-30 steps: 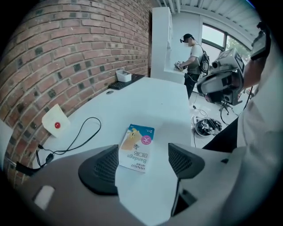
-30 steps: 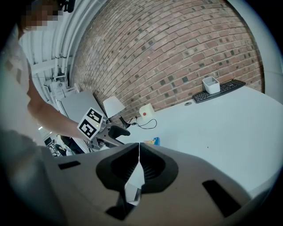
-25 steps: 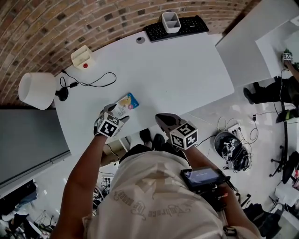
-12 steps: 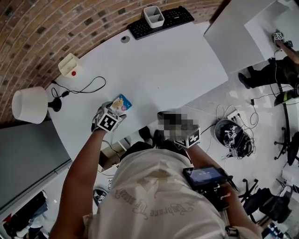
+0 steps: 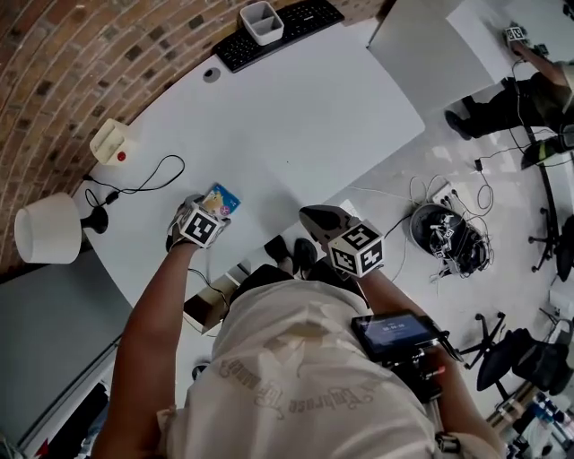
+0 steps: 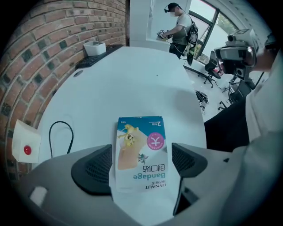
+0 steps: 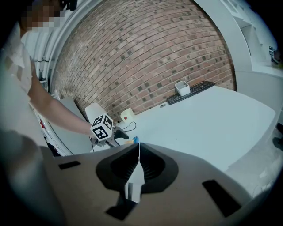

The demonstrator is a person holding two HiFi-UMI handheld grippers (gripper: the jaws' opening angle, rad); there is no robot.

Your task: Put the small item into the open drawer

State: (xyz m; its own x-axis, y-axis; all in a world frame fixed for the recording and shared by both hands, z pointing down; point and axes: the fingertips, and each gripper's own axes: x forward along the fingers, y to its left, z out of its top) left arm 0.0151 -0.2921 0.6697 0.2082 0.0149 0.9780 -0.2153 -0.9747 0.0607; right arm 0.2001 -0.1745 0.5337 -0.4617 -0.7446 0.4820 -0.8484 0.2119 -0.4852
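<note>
A second ago the left gripper (image 5: pixel 209 210) stood just left of the flat blue-and-white bandage packet (image 5: pixel 221 198); now it is over the packet, pointing steeply down. Its jaws have just been opening and stand wide, one on each side of the packet (image 6: pixel 141 150), pads clear of its edges. The packet lies flat on the desk, to the right of the white-shaded desk lamp (image 5: pixel 47 229) in the head view. The right gripper (image 5: pixel 319 218) hangs off the desk's near edge, further right of the lamp, much as before; its jaws (image 7: pixel 138 152) are pressed together with nothing between them.

There are two grippers, one packet and one lamp. Just above the lamp sits one cream box with a red button (image 5: pixel 109 142), and one black cable (image 5: pixel 148 175) loops from the lamp towards the packet. Far up and right of the lamp lie one black keyboard (image 5: pixel 291 22), one white two-compartment tray (image 5: pixel 262 21) on it and one grey round grommet (image 5: pixel 212 74).

The surface is a white desk with curved edges (image 5: pixel 296 116), set against a red-brown brick wall (image 5: pixel 81 63). Beyond it is a pale glossy floor (image 5: pixel 421 170) strewn with cables.
</note>
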